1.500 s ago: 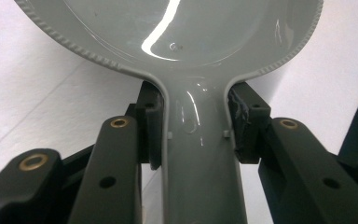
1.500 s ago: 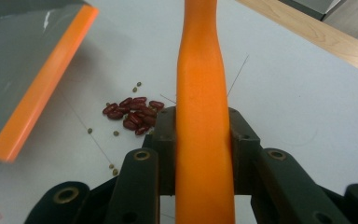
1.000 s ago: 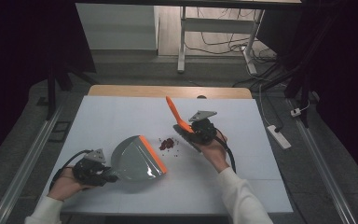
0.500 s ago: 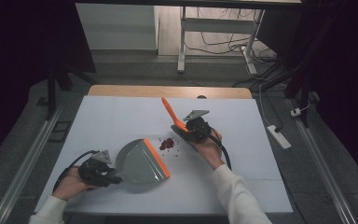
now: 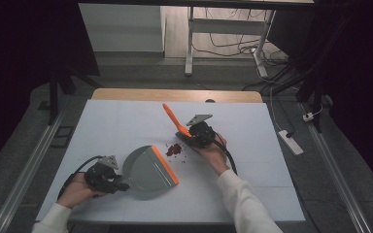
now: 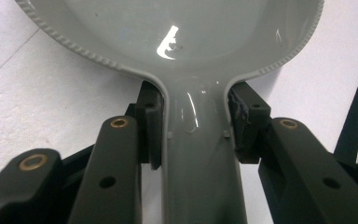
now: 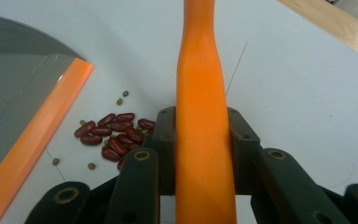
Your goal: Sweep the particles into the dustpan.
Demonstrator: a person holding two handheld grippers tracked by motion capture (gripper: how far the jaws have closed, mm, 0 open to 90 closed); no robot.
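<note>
A dim room with cables on the floor surrounds a white-topped desk point(image 5: 126, 121) whose far edge shows bare wood. Near the middle of the desk, toward its right side, the right gripper point(image 5: 194, 133) is clamped on the orange handle of a small brush point(image 5: 172, 115); in the right gripper view the jaws press on both sides of that handle point(image 7: 200, 130), which runs up and away toward the far edge. Just to the left of the brush head lies a small heap of red beans point(image 5: 175, 149), with a few tiny green ones scattered around it point(image 7: 92, 165). Beyond the beans, toward the near left corner, the orange lip of a grey dustpan point(image 5: 148, 167) faces them, a short gap apart. The left gripper point(image 5: 119, 184) is closed on the dustpan's handle point(image 6: 196, 154) near the desk's near edge, holding the pan flat. The beans thus lie between brush and pan, nearer the right hand; a sweep toward the lip looks unobstructed, though stray green beans may roll aside.
</note>
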